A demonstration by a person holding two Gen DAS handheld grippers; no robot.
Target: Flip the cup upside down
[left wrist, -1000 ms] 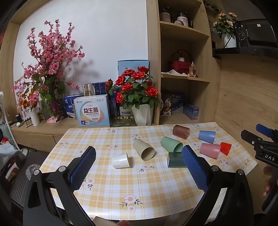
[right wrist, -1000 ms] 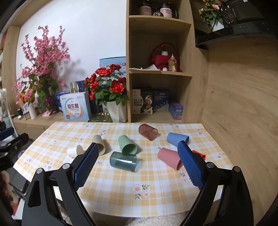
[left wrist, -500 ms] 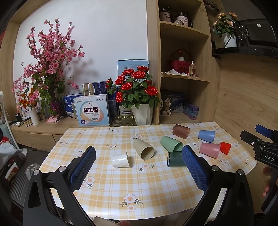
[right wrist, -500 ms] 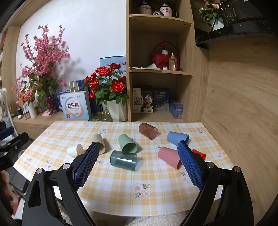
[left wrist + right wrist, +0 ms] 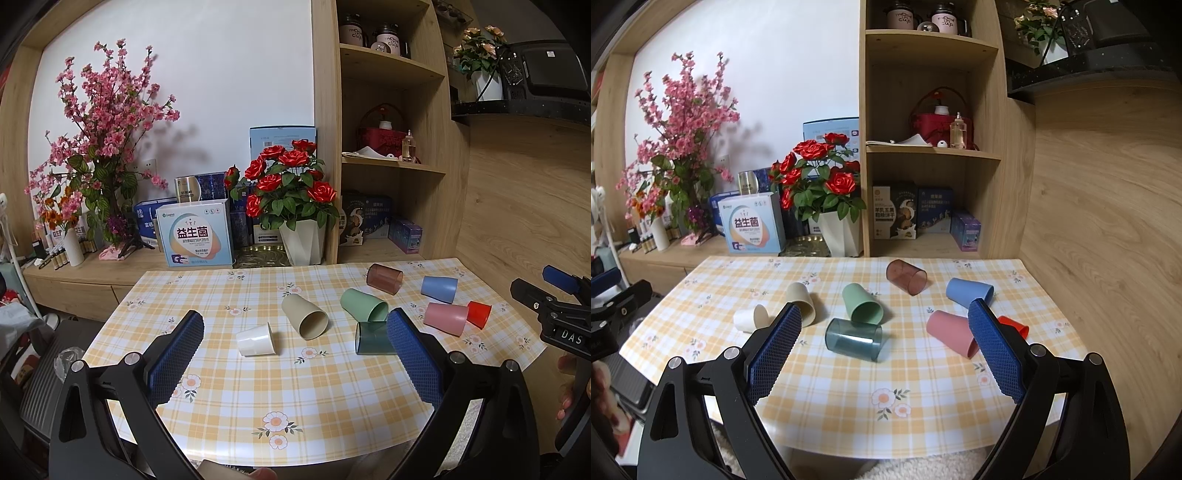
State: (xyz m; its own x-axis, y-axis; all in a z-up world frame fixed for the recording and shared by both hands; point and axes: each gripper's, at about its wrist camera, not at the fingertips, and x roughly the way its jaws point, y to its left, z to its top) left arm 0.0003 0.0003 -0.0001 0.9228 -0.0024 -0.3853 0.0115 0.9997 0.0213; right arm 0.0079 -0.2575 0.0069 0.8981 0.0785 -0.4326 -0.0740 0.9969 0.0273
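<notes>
While both grippers hang short of the near table (image 5: 923,417) edge, nothing is yet held: the left gripper (image 5: 295,354) has its jaws spread wide and empty, and so does the right gripper (image 5: 884,350).

Eight cups lie on their sides, none upside down, and the task does not say which comes first. Ahead of the left jaws, slightly toward the left finger, lies the white cup (image 5: 255,339), long axis across the jaws, mouth toward the right finger; the beige cup (image 5: 304,317) sits just beyond, mouth facing the jaws.

Between the right jaws, a little ahead, lies the teal cup (image 5: 854,339), long axis across them. The pink cup (image 5: 951,333) lies by the right finger, its mouth partly hidden behind that finger.

Judging by distance, the teal cup is the right gripper's nearest, the white cup the left's.
</notes>
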